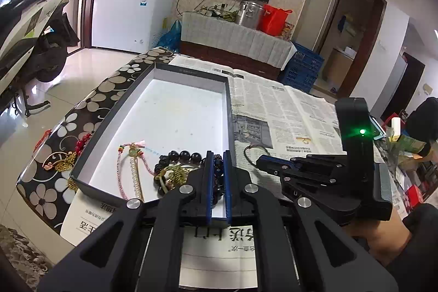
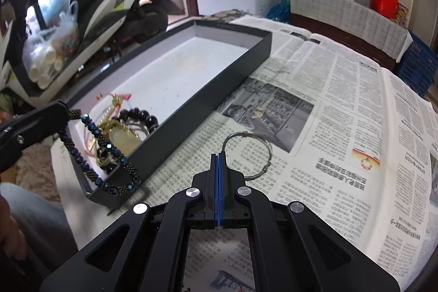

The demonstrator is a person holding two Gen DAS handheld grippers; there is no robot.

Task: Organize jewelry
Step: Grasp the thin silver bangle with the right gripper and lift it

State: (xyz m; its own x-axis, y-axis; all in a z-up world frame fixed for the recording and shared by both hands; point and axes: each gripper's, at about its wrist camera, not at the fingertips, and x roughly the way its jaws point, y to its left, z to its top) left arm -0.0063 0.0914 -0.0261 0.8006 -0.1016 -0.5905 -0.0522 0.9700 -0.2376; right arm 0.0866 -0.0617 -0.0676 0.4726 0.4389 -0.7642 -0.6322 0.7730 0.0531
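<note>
Left tool (image 1: 218,155) clamped on beaded bracelet (image 2: 109,152); right tool (image 2: 218,155) pinching silver bangle (image 2: 267,145).

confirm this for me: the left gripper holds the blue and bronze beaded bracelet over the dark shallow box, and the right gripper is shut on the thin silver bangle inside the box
Not quite. The thin silver bangle lies on the newspaper outside the dark shallow box, as the right wrist view shows. The rest holds: the left gripper holds the blue and bronze beaded bracelet over the box, and the right gripper is shut on the bangle's rim.
</note>
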